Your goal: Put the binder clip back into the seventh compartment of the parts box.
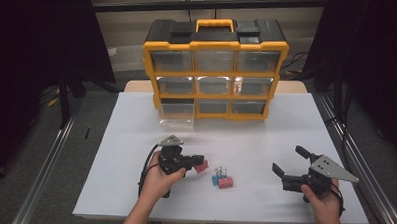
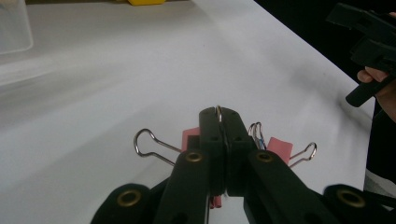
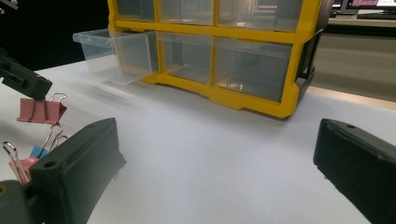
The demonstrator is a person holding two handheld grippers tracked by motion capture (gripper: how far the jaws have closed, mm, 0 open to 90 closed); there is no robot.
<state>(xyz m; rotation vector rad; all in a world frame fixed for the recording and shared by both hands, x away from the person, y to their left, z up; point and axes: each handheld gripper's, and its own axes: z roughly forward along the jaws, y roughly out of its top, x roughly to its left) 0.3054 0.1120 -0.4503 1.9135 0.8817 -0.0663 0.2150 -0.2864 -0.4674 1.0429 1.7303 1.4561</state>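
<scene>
Three binder clips show on the white table [image 1: 135, 140]: one pink binder clip [image 1: 201, 166] pinched by a wire handle in the closed left gripper [image 1: 197, 161], plus a blue clip [image 1: 216, 179] and a red clip [image 1: 226, 182] lying touching just beside it. One drawer [image 1: 176, 113] is pulled out of the nine-drawer yellow organizer [image 1: 215, 67]. Holding nothing, the right gripper [image 1: 290, 162] has its jaws spread wide.

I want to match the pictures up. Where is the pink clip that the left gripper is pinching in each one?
High view: the pink binder clip is at the left gripper tips, left of centre.
Left gripper view: bottom centre, wire handle pinched between the shut jaws.
Right gripper view: far left, lifted.
Shared landmark: the pulled-out clear drawer.
</scene>
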